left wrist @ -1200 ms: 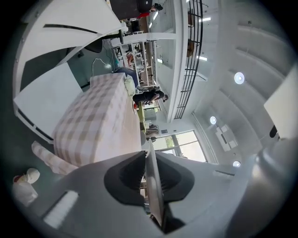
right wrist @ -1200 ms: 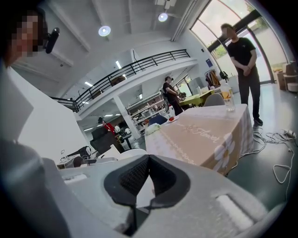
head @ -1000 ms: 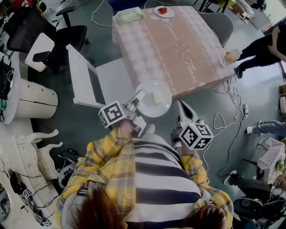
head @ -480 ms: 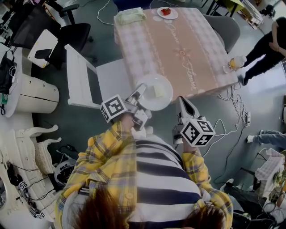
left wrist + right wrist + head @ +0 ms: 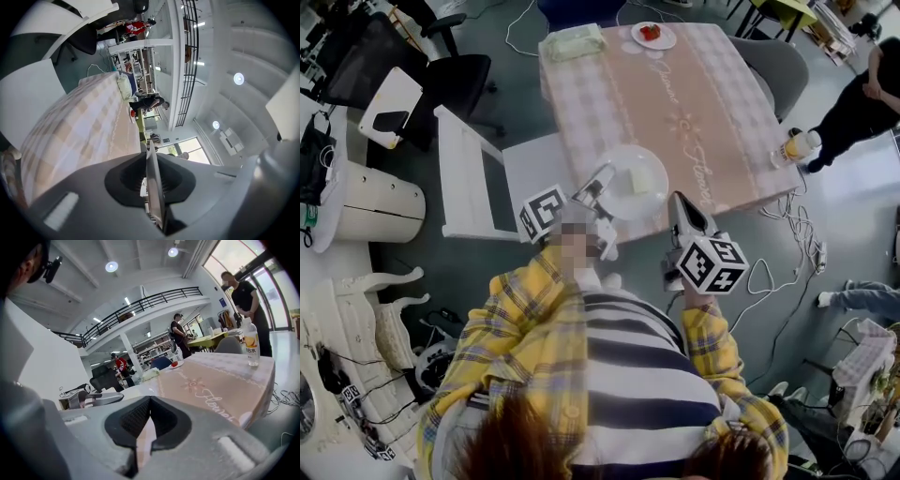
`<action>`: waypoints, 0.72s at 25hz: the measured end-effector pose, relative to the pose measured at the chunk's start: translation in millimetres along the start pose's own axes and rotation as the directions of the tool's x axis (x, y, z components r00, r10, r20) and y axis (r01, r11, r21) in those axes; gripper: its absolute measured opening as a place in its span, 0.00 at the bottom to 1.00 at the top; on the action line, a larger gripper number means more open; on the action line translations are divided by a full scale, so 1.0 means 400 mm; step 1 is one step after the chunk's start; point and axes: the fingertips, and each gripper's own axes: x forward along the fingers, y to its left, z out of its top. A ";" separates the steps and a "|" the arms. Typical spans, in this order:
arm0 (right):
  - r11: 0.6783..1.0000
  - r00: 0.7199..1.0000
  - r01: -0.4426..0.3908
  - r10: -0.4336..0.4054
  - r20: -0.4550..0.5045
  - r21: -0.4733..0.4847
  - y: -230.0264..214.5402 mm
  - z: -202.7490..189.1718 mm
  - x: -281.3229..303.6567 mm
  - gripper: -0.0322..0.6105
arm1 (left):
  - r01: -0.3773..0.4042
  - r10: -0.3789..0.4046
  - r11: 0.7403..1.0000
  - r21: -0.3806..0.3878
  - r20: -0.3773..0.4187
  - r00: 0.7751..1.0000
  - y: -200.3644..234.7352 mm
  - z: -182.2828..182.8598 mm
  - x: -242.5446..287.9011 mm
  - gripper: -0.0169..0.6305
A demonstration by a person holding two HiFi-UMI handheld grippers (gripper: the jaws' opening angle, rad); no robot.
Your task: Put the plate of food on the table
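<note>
Plate of food [image 5: 626, 202] is hanging over the near edge of the worktop [image 5: 675, 103]. Its white disc, carrying one pale piece, is now overlapping the pink checked cloth, where a second ago it was riding short of that edge, over the seat of the white chair [image 5: 473, 178] at the worktop's near left side. The left gripper [image 5: 602, 178] is holding it by the rim nearest the person: in the left gripper view the jaws are pressing together on the thin rim, seen edge-on between the pads. The right gripper [image 5: 679, 200] is travelling alongside, just off the worktop's near edge, its jaws closed together with nothing between them. Both have been advancing toward the worktop along with the person's body. Whether the plate is already touching the cloth I cannot tell from above; it is probably still being carried a little clear of it. So the carry is nearly over and the setting-down is coming: the plate needs bringing further in until its whole base is over the cloth, then lowering before the jaws let go. At the worktop's far edge a small plate [image 5: 652, 36] with something red is sitting, and a bottle [image 5: 800, 145] is standing at its right corner, both well apart from where this one is arriving.
</note>
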 end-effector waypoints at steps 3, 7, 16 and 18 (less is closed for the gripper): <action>1.000 1.000 0.014 -0.014 -0.003 -0.002 -0.012 0.019 0.040 0.05 | 0.002 -0.002 1.000 -0.008 -0.008 1.000 0.007 0.023 0.039 0.05; 0.999 0.999 0.034 -0.034 -0.015 0.000 -0.029 0.032 0.097 0.05 | -0.013 0.013 1.000 -0.018 0.001 1.000 0.043 0.064 0.089 0.05; 0.996 0.996 0.083 -0.083 -0.026 0.024 -0.091 0.076 0.223 0.06 | -0.033 0.032 0.999 -0.022 -0.026 0.999 0.096 0.145 0.208 0.05; 0.995 0.994 0.100 -0.098 -0.037 0.031 -0.112 0.082 0.252 0.07 | -0.033 0.033 0.999 -0.020 -0.031 0.999 0.107 0.163 0.239 0.05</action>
